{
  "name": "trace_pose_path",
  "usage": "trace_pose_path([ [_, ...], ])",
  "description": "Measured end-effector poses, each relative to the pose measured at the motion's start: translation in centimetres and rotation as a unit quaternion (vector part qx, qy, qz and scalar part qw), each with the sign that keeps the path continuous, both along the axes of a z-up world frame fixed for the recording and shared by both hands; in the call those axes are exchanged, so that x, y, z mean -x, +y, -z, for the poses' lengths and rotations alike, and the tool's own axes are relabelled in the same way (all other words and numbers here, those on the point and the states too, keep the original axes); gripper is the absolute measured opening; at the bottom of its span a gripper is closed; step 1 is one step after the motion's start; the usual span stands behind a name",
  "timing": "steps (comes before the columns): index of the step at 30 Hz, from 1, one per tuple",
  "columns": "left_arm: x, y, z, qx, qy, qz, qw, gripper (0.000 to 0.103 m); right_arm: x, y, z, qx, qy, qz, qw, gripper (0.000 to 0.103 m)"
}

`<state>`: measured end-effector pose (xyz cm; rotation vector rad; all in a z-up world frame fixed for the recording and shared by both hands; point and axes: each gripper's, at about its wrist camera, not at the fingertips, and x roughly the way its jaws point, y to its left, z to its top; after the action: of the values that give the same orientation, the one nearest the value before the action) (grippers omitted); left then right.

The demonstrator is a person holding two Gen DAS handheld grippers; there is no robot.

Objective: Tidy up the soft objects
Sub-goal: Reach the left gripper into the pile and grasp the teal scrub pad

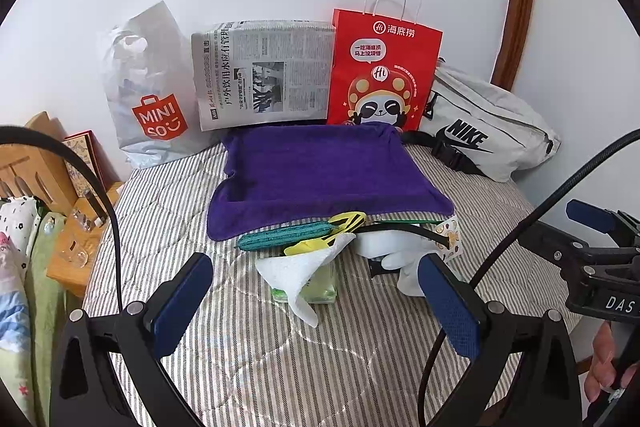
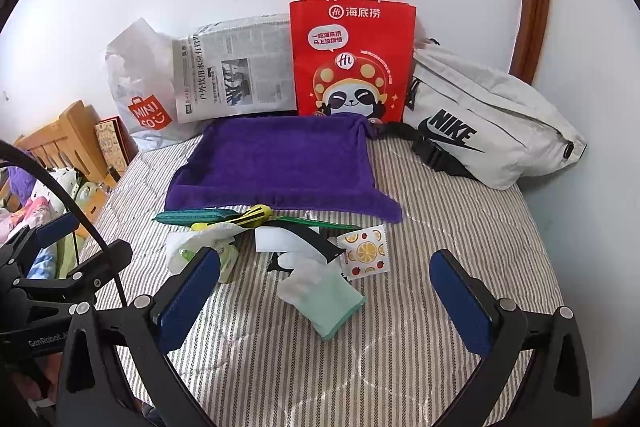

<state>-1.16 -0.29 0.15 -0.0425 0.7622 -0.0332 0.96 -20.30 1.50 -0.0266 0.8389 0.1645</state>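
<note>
The bed has a striped cover. A purple towel lies spread on it. At the back, by the wall, stand a white plastic bag, a newspaper, a red paper bag and a grey waist bag. In front of the towel lies a small heap: a tissue pack, a glove, a fruit-print packet.

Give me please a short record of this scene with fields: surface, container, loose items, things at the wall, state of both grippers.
surface: striped quilt
container: purple cloth tray, nothing visible inside
loose items: pile in front of the tray, with green glove, fruit-print cloth, teal pouch, white tissue
at wall: Miniso bag, newspaper, red paper bag, grey Nike bag
left gripper: jaws open, empty
right gripper: jaws open, empty
</note>
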Motion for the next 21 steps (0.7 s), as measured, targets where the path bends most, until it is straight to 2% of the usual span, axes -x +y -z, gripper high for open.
trace_pose_path([
  [7, -0.3, 0.5, 0.3, -0.003, 0.002, 0.001, 1.0000, 0.103, -0.3, -0.2, 0.1, -0.008, -0.001, 0.000, 1.000, 0.103],
  [11, -1.3, 1.6, 1.1, -0.017, -0.004, -0.004, 0.9998, 0.103, -0.9, -0.2, 1.0, -0.011, 0.011, -0.001, 1.000, 0.103],
  [16, -3.3, 4.0, 3.3, -0.037, 0.012, -0.017, 0.9991, 0.103, -1.6, -0.4, 2.2, -0.013, 0.025, 0.000, 1.000, 0.103],
  [21, -5.1, 6.3, 5.9, -0.068, 0.013, 0.010, 0.9975, 0.103, -2.4, -0.4, 3.2, -0.011, 0.038, 0.003, 0.999, 0.103],
])
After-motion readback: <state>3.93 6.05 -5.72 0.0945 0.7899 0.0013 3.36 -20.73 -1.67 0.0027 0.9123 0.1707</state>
